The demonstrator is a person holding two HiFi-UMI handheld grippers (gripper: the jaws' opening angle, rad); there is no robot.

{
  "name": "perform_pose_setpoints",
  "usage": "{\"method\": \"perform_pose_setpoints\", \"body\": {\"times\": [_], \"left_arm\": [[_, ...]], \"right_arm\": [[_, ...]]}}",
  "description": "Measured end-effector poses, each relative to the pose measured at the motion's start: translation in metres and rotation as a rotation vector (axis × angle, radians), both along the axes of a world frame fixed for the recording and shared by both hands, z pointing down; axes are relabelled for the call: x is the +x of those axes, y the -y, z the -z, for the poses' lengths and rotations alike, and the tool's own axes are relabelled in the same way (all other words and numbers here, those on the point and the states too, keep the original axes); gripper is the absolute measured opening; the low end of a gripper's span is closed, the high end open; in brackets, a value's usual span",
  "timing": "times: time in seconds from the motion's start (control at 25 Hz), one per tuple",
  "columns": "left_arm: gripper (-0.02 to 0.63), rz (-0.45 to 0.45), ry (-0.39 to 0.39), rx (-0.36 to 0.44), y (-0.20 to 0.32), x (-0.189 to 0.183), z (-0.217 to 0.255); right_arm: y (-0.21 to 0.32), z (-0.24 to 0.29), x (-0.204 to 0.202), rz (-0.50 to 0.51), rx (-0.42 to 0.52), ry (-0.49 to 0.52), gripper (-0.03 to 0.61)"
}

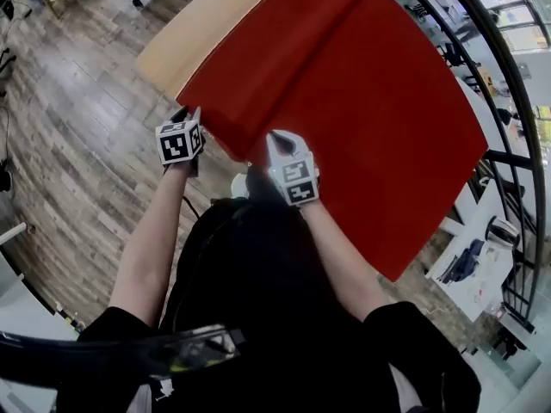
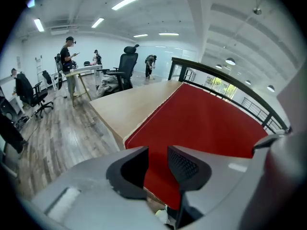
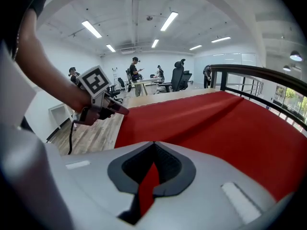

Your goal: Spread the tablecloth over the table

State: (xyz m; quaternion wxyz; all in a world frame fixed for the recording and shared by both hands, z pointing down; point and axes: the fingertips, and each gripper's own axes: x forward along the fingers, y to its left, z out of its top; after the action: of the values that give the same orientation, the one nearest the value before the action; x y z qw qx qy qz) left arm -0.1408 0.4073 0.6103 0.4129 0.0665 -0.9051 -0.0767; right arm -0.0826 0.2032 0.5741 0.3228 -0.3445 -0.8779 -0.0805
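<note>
Brightness: all three views are evenly and brightly lit.
Source: light is given by ceiling strip lamps (image 3: 170, 20) above the tablecloth (image 3: 216, 123) and by windows (image 3: 290, 96) beyond its right edge.
Shadows: a soft fold shadow is cast along the tablecloth.
Glare: a pale sheen is seen on the floor (image 1: 77, 101) left of it.
Distortion: straight lines are bowed toward dark, round edges.
</note>
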Motion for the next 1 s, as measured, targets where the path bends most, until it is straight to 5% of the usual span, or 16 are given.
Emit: {"method": "perform_pose_setpoints", "body": {"times": [0.32, 0.52, 0.6, 0.8, 1.0], "left_arm": [[0.201, 0.145, -0.022, -0.08, -0.026, -0.028, -0.009], [0.229, 0.218, -0.045, 0.011, -0.039, -0.027, -0.013], [0.194, 0.223, -0.04, 0.054, -0.046, -0.028, -0.013], [0.023, 0.176, -0.047, 0.131, -0.066, -0.027, -0.004], [0.023, -0.015, 0.01, 0.082, -0.094, -0.064, 0.018]], "right_arm": [[-0.01, 0.004, -0.016, 0.115, -0.046, 0.019, 0.009], [-0.041, 0.008, -0.027, 0.167, -0.05, 0.023, 0.009], [-0.058, 0.01, -0.035, 0.171, -0.057, 0.027, 0.009], [-0.097, 0.018, -0.059, 0.166, -0.032, 0.043, 0.009], [-0.128, 0.018, -0.089, 0.098, 0.037, 0.054, 0.009]]}}
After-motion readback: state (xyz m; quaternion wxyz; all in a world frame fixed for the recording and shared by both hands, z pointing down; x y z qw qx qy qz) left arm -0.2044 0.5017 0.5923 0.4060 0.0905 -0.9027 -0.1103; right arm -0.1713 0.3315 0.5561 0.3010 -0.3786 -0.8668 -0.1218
